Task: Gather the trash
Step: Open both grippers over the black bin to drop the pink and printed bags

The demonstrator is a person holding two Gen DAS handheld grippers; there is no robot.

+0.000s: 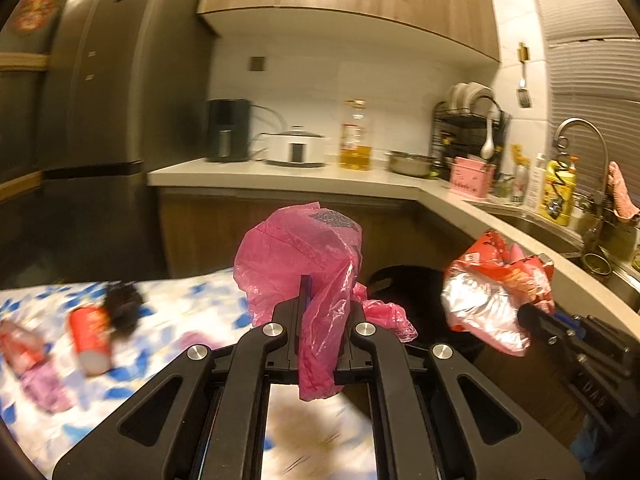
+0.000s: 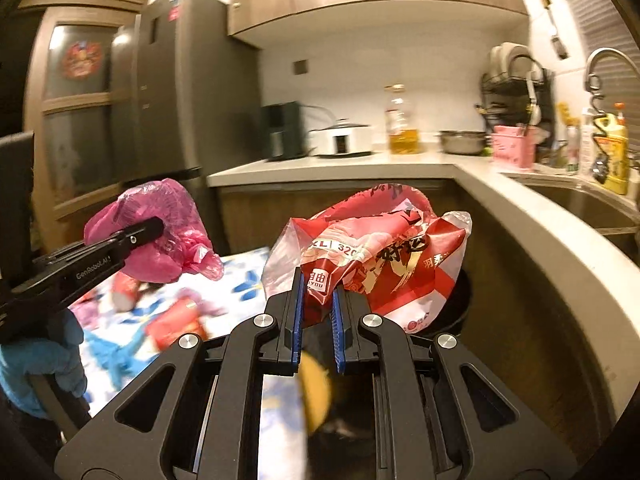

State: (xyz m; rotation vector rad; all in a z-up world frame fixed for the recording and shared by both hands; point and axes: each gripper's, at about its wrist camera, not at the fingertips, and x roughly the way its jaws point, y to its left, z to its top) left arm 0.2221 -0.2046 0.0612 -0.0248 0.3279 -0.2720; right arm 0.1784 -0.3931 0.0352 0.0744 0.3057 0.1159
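My left gripper (image 1: 320,300) is shut on a crumpled pink plastic bag (image 1: 300,252) and holds it in the air above the table's far edge. My right gripper (image 2: 318,284) is shut on a red and silver snack wrapper (image 2: 372,252), held above a black trash bin (image 2: 456,312). The bin (image 1: 396,280) also shows in the left wrist view, behind the pink bag. The wrapper (image 1: 492,292) and the right gripper (image 1: 532,316) show at the right of the left wrist view. The pink bag (image 2: 160,236) and the left gripper (image 2: 156,226) show at the left of the right wrist view.
A table with a blue floral cloth (image 1: 192,308) holds a red can (image 1: 90,336), a black clump (image 1: 122,308) and other red and purple litter (image 1: 24,352). A kitchen counter (image 1: 280,178) with appliances, an oil bottle (image 1: 354,136) and a sink (image 1: 560,236) curves behind and to the right.
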